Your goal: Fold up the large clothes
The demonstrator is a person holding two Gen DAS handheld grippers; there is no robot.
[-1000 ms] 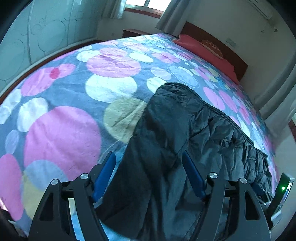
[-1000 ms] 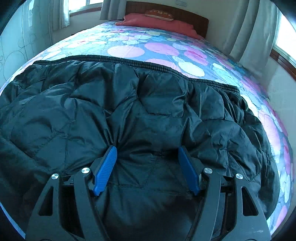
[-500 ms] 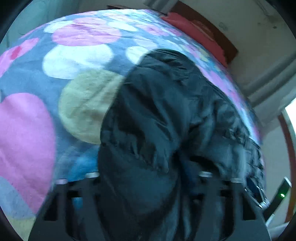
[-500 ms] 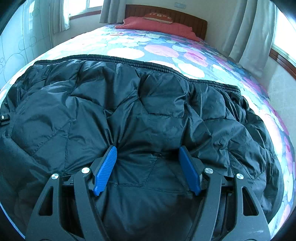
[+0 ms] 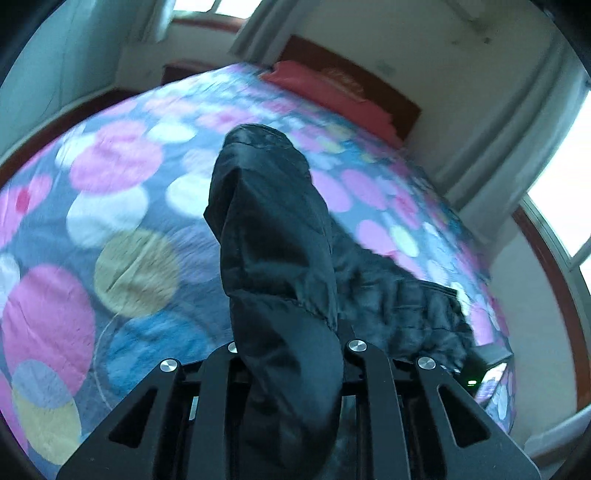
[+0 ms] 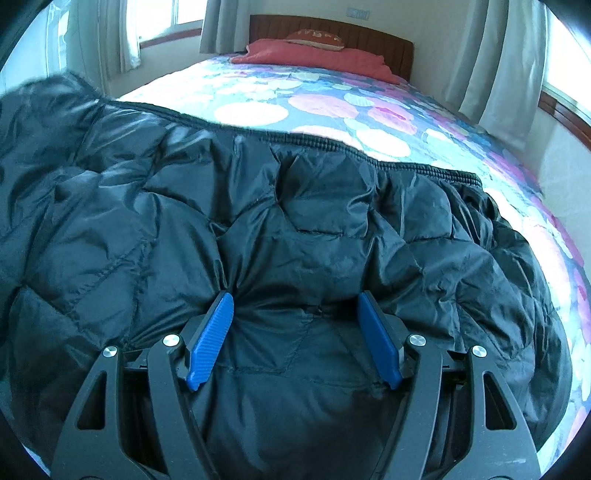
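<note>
Black quilted jacket (image 6: 295, 236) spread across the near end of a bed, filling the lower and middle of the right wrist view, ribbed hem running from upper left to right of centre. Blanket (image 5: 122, 206) with pink, white, olive and blue circles covering the bed, seen left of the jacket in the left wrist view and beyond the hem in the right one. Left gripper (image 5: 288, 354) low in the centre of its frame, jaws narrow and closing, a bunched fold of the jacket (image 5: 273, 236) caught between them and rising as a dark column up the middle of the picture; pads hidden by the cloth. Rest of the jacket trailing to the lower right of that frame, lying on the blanket. Right gripper (image 6: 295, 332) at bottom centre of its frame, jaws standing wide, blue pads (image 6: 210, 339) pressed down into the quilted cloth on either side of a puffed panel, not pinching it. Red pillow (image 6: 314, 55) at top centre against a dark wooden headboard (image 6: 332, 29), with a small cushion (image 6: 317, 37) on it bearing pale lettering too small to read. Grey curtains (image 6: 491, 62) at upper right.
</note>
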